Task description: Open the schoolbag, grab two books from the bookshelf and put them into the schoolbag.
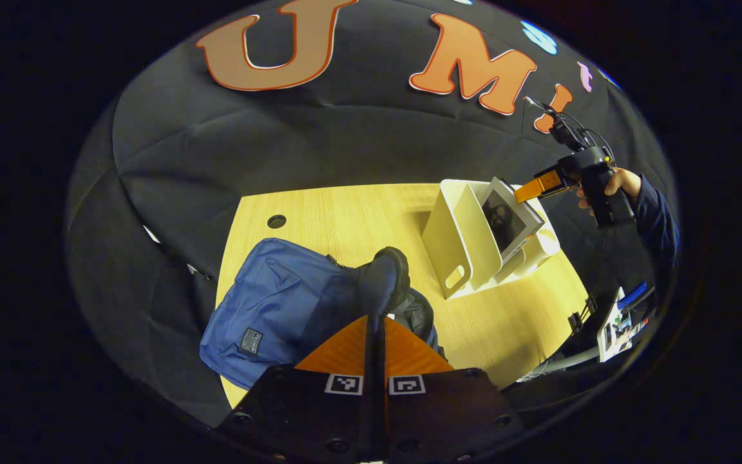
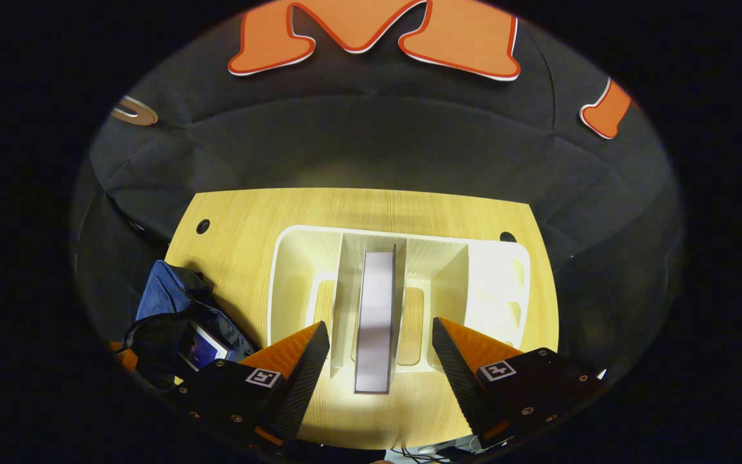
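One book (image 2: pixel 375 316) stands in the bookshelf (image 2: pixel 496 277); one schoolbag (image 1: pixel 268 303) lies beside.

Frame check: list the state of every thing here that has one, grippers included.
schoolbag: open, flap held up, a book already inside.
bookshelf: upright on the table, one book left.
book: standing in the middle slot, not gripped.
left gripper: shut on the schoolbag flap.
right gripper: open, fingers either side of the book.
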`<state>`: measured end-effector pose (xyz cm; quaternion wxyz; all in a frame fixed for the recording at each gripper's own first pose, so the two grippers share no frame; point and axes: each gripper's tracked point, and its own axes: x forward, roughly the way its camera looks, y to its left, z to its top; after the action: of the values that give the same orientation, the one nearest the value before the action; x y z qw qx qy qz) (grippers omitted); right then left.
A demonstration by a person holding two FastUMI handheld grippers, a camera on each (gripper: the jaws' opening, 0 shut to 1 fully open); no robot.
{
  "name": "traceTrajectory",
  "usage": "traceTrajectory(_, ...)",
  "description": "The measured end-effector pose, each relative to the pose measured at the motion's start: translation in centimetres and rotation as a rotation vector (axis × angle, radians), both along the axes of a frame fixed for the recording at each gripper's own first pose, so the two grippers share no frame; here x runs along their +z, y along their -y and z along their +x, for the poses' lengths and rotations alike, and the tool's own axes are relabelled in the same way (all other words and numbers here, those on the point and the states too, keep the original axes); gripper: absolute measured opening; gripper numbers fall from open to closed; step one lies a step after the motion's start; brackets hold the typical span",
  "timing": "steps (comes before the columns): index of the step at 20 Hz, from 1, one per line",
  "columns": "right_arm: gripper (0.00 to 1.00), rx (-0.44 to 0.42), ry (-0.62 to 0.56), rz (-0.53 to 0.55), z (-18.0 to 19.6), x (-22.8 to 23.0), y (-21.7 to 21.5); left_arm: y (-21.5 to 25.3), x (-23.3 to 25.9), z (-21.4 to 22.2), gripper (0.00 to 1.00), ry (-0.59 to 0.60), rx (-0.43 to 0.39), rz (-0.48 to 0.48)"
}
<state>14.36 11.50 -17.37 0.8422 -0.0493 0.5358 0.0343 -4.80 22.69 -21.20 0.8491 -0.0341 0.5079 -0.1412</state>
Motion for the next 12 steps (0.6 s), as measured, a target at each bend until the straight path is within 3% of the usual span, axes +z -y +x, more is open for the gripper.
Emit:
traceTrajectory(2, 0.95, 0.002, -0.033, -0.001, 0.1, -1.0, 0.0, 0.1, 0.0, 0.0, 0.01, -0.002, 0.002, -0.004)
traceTrajectory(4, 0.86, 0.006, -0.075, -0.009, 0.2, -1.9, 0.1, 0.2, -0.2, -0.1, 0.01, -0.005, 0.003, -0.009)
traceTrajectory(5, 0.77, 0.005, -0.095, -0.028, 0.3, -2.3, 0.6, 0.3, -0.3, 0.0, 0.01, -0.009, 0.005, -0.012)
traceTrajectory(7, 0.43, -0.008, -0.133, -0.032, 0.2, -3.4, 0.6, 0.4, -0.6, -0.1, 0.01, -0.017, 0.010, -0.020)
traceTrajectory(12, 0.33, -0.028, -0.208, 0.041, -0.2, -3.1, -0.3, 0.1, -1.1, -0.3, 0.01, -0.022, 0.023, -0.033)
